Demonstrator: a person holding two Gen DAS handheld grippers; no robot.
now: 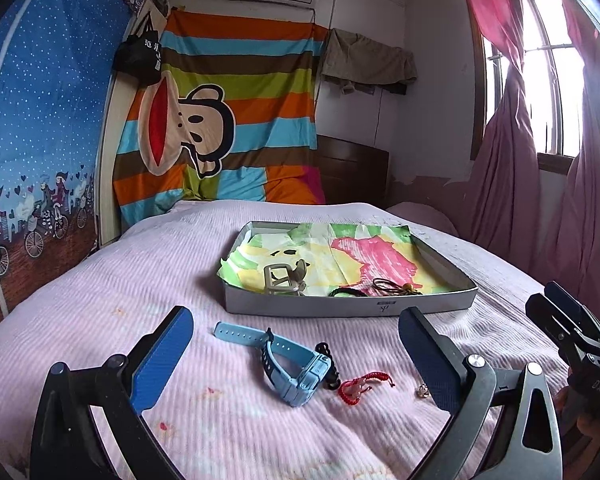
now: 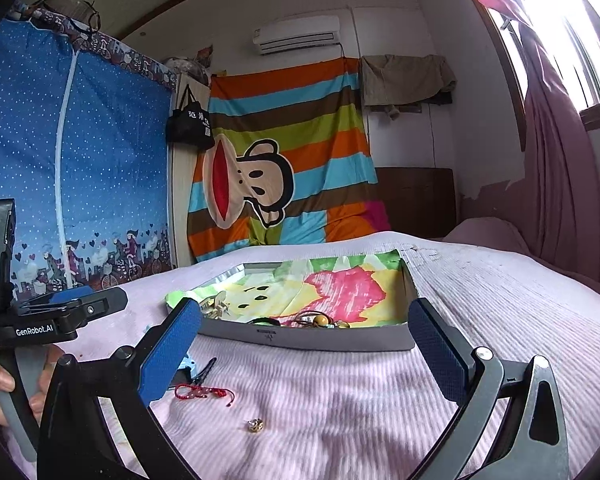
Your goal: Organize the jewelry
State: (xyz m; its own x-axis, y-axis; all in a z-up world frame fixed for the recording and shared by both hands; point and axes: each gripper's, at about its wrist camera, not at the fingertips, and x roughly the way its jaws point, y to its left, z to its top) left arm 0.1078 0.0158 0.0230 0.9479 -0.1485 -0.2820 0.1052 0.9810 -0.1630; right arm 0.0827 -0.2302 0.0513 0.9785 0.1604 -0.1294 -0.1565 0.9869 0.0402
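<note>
Both claws stand wide and hold nothing: the left claw [image 1: 296,360] hovers over the blue watch [image 1: 290,368], the right claw [image 2: 306,350] just short of the tray [image 2: 320,340]. On the pink bed [image 1: 100,300], in front of the tray, lie the watch, a red cord bracelet [image 1: 358,385] and a small gold charm [image 2: 256,424]. Inside the tray sit a beige hair clip [image 1: 282,276] and dark bracelets [image 1: 380,286].

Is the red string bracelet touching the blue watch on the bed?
Apart. The left wrist view shows pink bedspread between the red string bracelet and the blue watch, though only narrowly.
</note>
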